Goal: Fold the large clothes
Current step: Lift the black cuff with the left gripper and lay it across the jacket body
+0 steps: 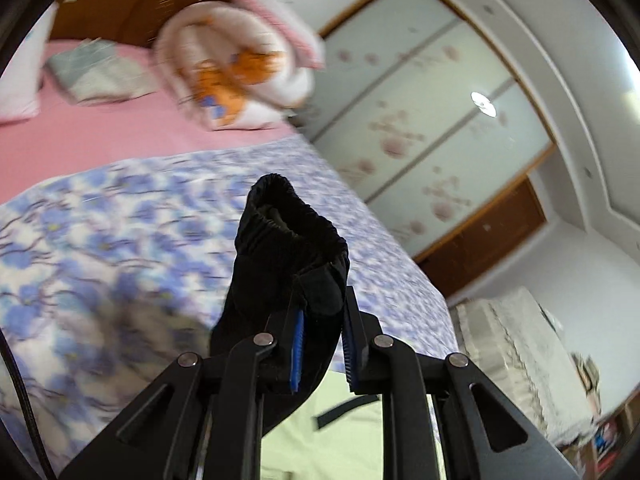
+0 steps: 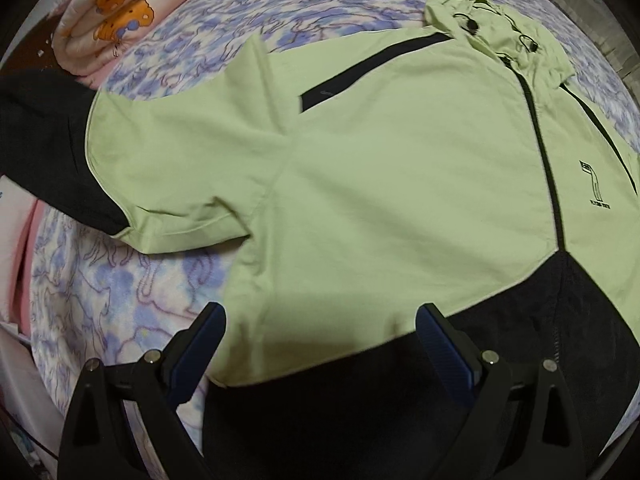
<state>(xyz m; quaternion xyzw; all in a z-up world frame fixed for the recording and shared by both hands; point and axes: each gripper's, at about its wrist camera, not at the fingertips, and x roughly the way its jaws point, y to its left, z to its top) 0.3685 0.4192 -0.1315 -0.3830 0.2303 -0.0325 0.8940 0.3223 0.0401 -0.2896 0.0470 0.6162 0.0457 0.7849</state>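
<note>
Two hand-held grippers work on a pale green zip-front jacket [image 2: 400, 168] with black cuffs, black hem band and a hood, spread front-up on a bed under a blue-and-white floral bedspread [image 2: 132, 292]. The left hand-held gripper [image 1: 322, 320] is lifted above the bed, its blue-padded fingers clamped on the black elastic-cuffed sleeve end [image 1: 288, 248], which stands up from them. The right hand-held gripper [image 2: 320, 344] hovers over the jacket's lower left front, jaws spread wide and holding nothing. A rolled white quilt with orange cartoon bears [image 1: 236, 64] lies on the pink sheet [image 1: 120, 128] at the head of the bed.
</note>
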